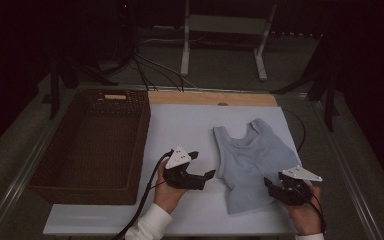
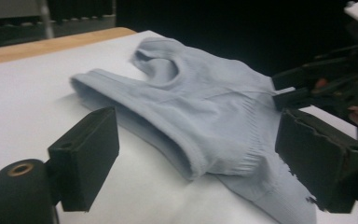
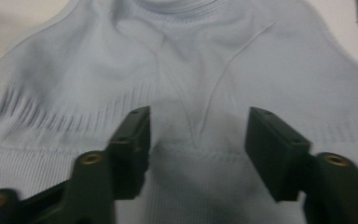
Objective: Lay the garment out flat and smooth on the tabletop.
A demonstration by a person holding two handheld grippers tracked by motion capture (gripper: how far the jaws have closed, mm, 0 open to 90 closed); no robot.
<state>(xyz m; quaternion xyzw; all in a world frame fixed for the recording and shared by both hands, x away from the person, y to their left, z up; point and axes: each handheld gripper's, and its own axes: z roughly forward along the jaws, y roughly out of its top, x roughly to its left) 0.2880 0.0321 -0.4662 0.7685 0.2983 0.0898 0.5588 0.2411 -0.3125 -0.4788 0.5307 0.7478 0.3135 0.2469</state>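
Nearest in the high view, the left tongs (image 1: 206, 176) sit in the person's left hand (image 1: 169, 192) just left of the pale blue tank top (image 1: 252, 162), while the right tongs (image 1: 269, 184) rest in the right hand (image 1: 305, 215) over the garment's lower right corner. The top lies flat on the white counter (image 1: 190, 130), hem toward the person, straps pointing away.

The left gripper view adds what the overhead misses: the left tongs (image 2: 196, 158) stand wide apart, level with the garment's side edge (image 2: 186, 158), whose layers lift slightly off the counter (image 2: 23, 93); nothing is between them. Across the tank top (image 2: 205, 102), the right tongs (image 2: 279, 88) hover at its far edge.

The right gripper view looks straight down on the ribbed hem band (image 3: 196, 177); the right tongs (image 3: 196, 144) are spread wide above the fabric (image 3: 98, 70), gripping nothing.

Farther left, a dark wicker basket (image 1: 50, 170) sits beside the white sheet. Beyond, a wooden strip (image 1: 210, 98) edges the counter, with cables (image 1: 150, 67) and a white stand (image 1: 185, 50) behind.
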